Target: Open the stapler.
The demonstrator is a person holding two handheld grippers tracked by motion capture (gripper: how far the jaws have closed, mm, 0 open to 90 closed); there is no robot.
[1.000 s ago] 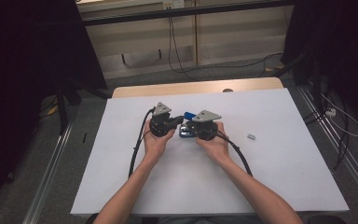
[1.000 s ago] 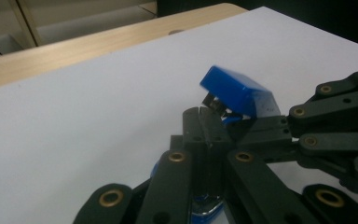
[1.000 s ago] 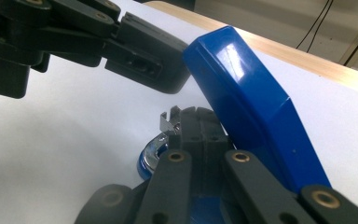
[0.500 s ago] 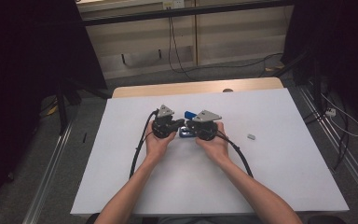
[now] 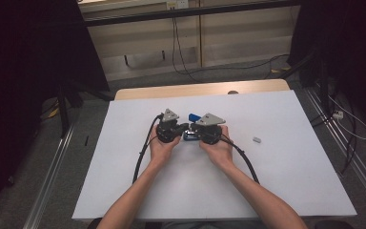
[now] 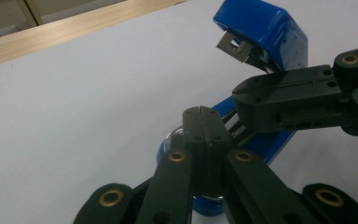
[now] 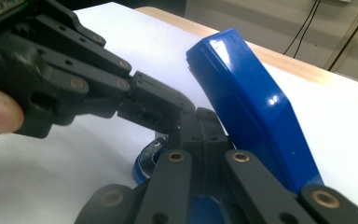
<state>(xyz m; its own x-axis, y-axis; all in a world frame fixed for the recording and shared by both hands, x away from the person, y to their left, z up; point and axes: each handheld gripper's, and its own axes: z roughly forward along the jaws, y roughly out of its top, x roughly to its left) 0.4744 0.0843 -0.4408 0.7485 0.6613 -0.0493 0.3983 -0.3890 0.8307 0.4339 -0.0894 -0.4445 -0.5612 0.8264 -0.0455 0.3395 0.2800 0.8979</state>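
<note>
Both tongs, left [image 6: 199,112] & right [image 7: 200,114], are pinched tight, tips on the open stapler [image 6: 261,32]. Keep its base pinned flat on the worktop [image 5: 286,162] w/ steady pressure, so the lid doesn't snap down.

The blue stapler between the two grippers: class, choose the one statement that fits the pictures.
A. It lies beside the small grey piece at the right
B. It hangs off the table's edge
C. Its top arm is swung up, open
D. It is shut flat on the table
C: in the left gripper view the blue stapler's top arm is raised well clear of its base, its metal mouth exposed.
</note>
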